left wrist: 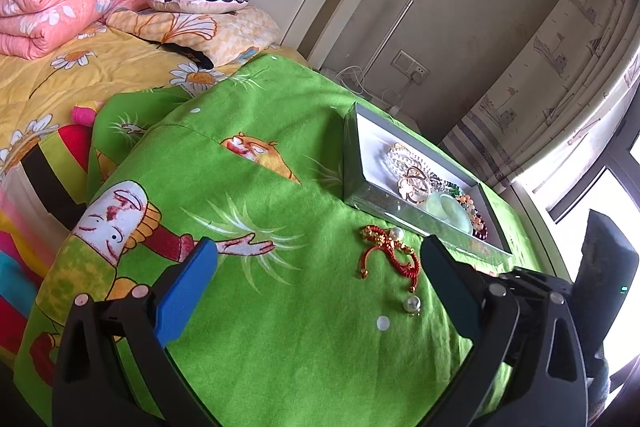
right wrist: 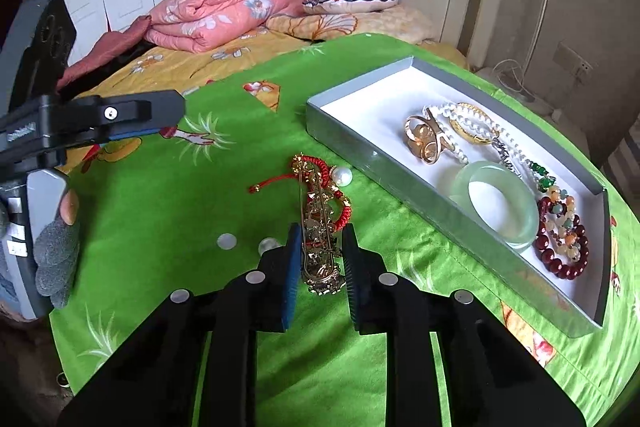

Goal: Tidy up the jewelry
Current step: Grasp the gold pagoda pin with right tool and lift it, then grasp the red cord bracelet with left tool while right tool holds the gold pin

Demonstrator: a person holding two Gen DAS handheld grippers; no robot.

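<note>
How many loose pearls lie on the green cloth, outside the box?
2. One pearl lies beside the red cord bracelet, on the side toward the box. The other pearl lies nearer the grippers, apart from the bracelet; in the right wrist view it is mostly hidden.

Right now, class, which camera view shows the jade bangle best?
The right wrist view: the jade bangle shows as a whole pale green ring lying in the grey tray. The left wrist view catches it edge-on and small, partly behind the tray wall.
</note>
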